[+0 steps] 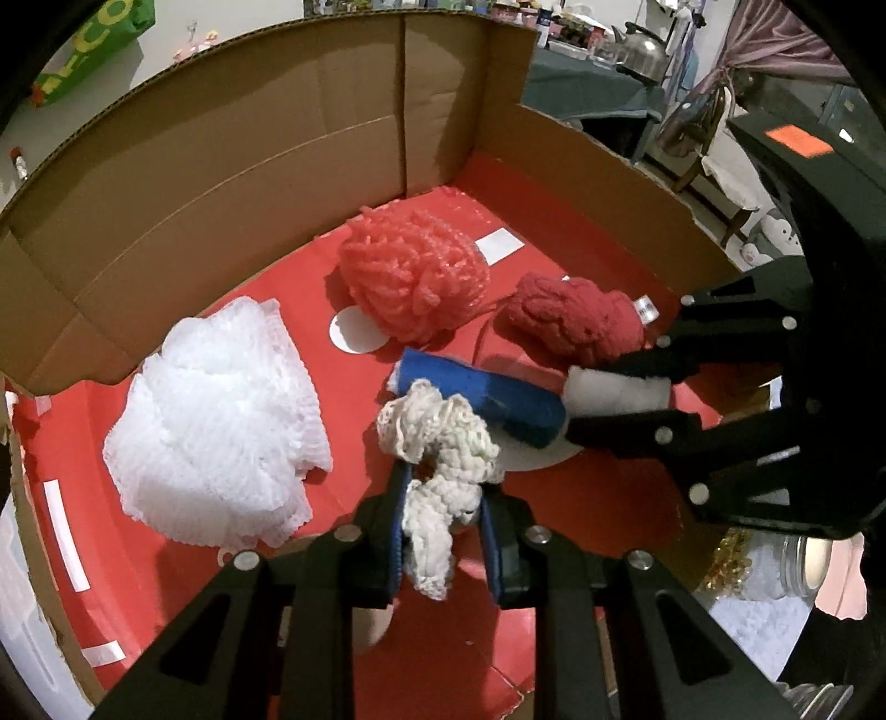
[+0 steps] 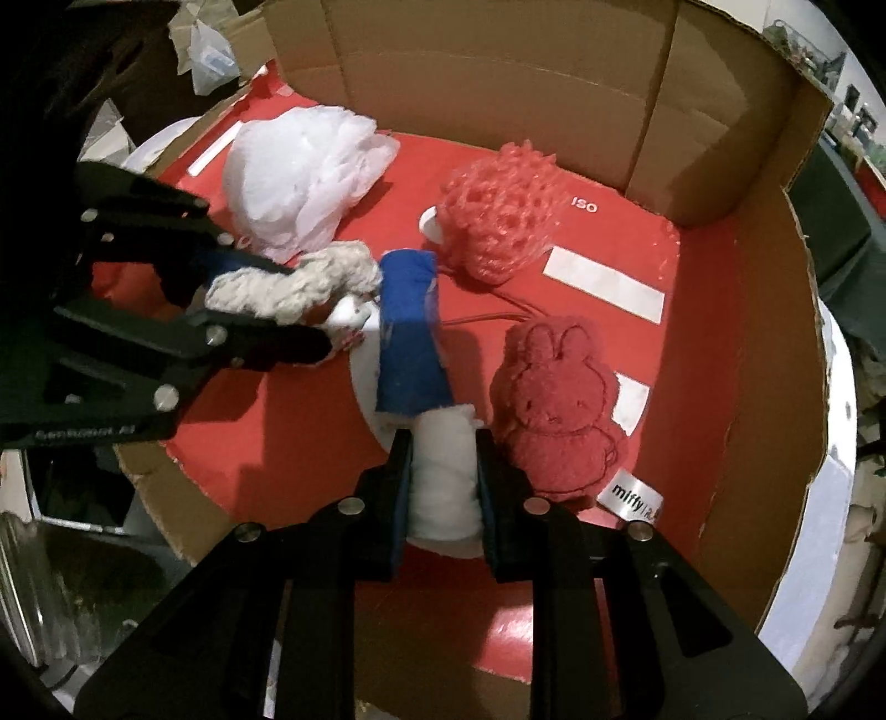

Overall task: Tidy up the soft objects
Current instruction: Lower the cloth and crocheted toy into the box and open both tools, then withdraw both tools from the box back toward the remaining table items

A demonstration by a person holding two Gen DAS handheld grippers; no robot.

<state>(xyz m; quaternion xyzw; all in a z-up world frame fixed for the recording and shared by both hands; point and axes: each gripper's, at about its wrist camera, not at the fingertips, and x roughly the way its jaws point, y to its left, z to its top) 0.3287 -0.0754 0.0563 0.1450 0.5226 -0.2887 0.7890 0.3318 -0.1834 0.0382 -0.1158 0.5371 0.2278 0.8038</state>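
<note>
Both grippers are over an open cardboard box point(image 1: 232, 166) with a red floor. My left gripper point(image 1: 443, 498) is shut on a cream crocheted piece point(image 1: 443, 443), held above the floor; it also shows in the right wrist view point(image 2: 293, 282). My right gripper point(image 2: 443, 476) is shut on the white end of a blue-and-white roll point(image 2: 412, 343), which also shows in the left wrist view point(image 1: 487, 393). In the box lie a white mesh puff point(image 1: 216, 421), a coral yarn puff point(image 1: 415, 271) and a dark red bunny cloth point(image 2: 559, 410).
The box walls point(image 2: 764, 332) rise on the far and right sides. White stickers point(image 2: 603, 282) mark the red floor. A kettle point(image 1: 642, 50) and cluttered table stand beyond the box. A glass jar point(image 1: 803, 559) sits outside the box's near right corner.
</note>
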